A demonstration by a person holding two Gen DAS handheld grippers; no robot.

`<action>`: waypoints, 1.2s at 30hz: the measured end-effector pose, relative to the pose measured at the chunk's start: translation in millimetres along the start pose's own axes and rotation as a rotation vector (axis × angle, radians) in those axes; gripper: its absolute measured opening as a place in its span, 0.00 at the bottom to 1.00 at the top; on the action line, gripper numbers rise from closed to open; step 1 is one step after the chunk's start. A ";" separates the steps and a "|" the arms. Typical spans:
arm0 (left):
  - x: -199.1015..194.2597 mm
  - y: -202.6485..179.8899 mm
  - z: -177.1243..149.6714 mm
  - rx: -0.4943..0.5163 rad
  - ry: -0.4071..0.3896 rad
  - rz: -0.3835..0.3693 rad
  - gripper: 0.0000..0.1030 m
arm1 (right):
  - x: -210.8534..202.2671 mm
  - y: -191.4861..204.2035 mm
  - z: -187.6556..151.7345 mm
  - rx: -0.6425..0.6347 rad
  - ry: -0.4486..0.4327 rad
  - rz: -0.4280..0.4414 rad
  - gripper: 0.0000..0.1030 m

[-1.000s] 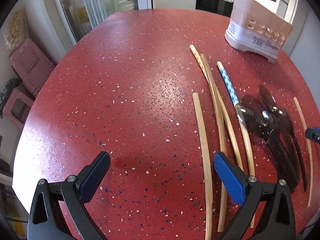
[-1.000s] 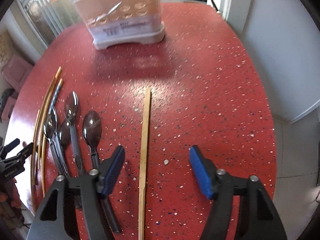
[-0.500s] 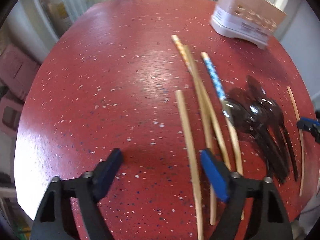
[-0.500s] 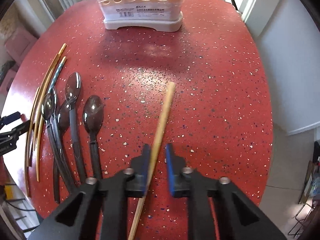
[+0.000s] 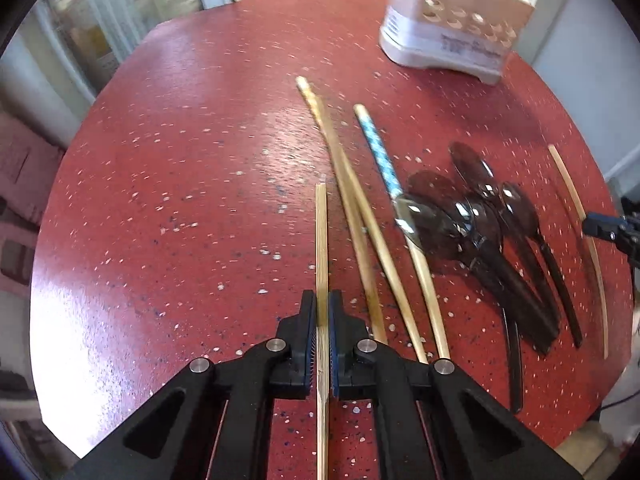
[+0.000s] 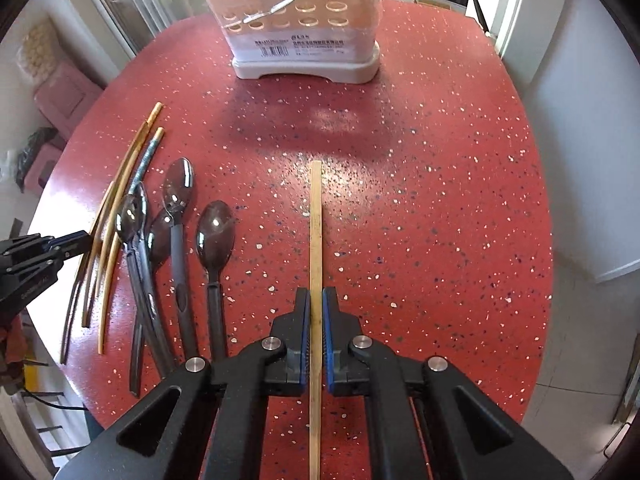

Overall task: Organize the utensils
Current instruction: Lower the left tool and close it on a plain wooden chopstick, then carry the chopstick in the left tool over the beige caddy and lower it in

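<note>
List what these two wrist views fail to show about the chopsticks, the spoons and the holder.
- Left wrist view: the held chopstick runs off the bottom edge behind the left gripper.
- Right wrist view: the other held chopstick is likewise cut off below the right gripper.
- Utensil holder: its top is cropped and its label is too small to read.
- Spoons: overlapping and blurred, so no sure count.

Five chopsticks show in all: one clamped chopstick (image 5: 321, 240) in the left wrist view, another chopstick (image 6: 315, 232) in the right, and three loose chopsticks (image 5: 348, 184) on the table. Four dark spoons (image 6: 176, 216) lie together, and one utensil holder (image 6: 304, 32) stands at the far end.
</note>
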State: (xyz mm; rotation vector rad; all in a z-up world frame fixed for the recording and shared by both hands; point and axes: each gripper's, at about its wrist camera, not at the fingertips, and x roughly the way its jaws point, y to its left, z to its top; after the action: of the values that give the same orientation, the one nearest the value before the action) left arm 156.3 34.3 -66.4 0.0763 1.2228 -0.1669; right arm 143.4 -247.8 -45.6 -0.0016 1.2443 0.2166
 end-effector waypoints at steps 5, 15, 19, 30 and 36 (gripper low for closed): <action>-27.2 16.0 -10.5 -0.061 -0.102 -0.044 0.34 | -20.9 -5.5 -0.5 0.015 -0.069 0.075 0.07; -105.2 17.8 15.2 -0.096 -0.340 -0.118 0.34 | -72.7 -2.5 13.3 0.025 -0.247 0.190 0.07; -136.3 9.1 37.9 -0.087 -0.434 -0.158 0.34 | -100.4 -3.4 28.5 0.033 -0.324 0.214 0.07; -193.1 -4.6 109.9 -0.070 -0.590 -0.232 0.34 | -146.4 -5.9 92.0 0.029 -0.448 0.232 0.07; -206.4 -22.6 169.1 -0.051 -0.653 -0.242 0.34 | -155.0 -8.9 143.5 0.015 -0.520 0.215 0.07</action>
State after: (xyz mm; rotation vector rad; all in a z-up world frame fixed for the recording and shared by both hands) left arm 241.3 4.8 185.8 -0.1630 0.5798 -0.3412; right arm 232.6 -264.6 145.3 0.1915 0.7260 0.3683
